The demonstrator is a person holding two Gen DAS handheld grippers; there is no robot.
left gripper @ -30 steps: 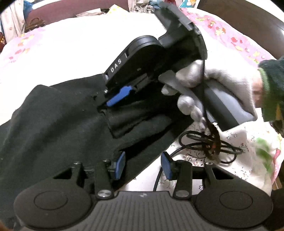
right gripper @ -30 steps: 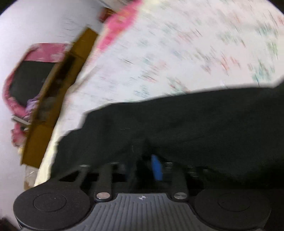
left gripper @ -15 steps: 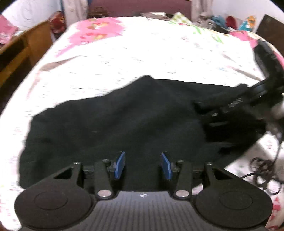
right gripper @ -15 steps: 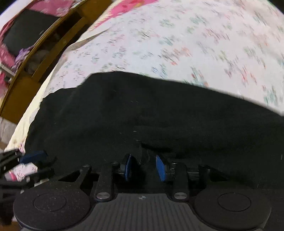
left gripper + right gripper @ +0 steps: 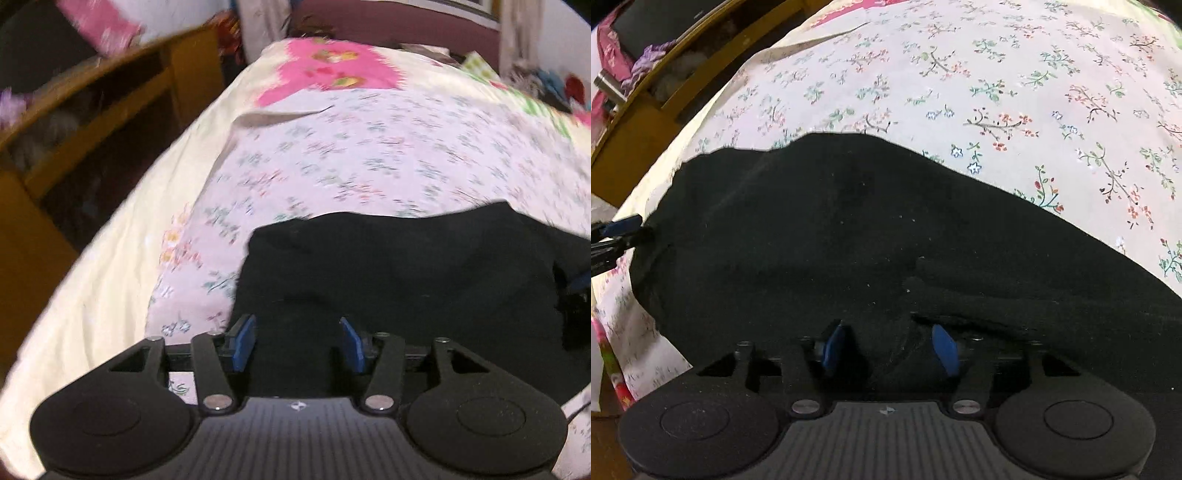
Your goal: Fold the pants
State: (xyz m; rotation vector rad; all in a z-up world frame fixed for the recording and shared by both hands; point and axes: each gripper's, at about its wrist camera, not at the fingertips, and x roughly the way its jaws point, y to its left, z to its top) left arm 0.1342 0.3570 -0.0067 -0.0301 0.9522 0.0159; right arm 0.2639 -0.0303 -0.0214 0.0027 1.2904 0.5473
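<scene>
Open room is left over the flowered bed sheet beyond the far edge of the black pants, where nothing stands. Passage along the bed's left side is blocked by a wooden shelf unit. The pants' left end is crowded by the left tool, seen from the right wrist.

Wide bed under cream sheet with small floral sprig print fills most of both views; pink flowered patch at far end; dark maroon headboard beyond; open wooden shelf unit, yellow-brown, along bed's left side; dim indoor light
</scene>
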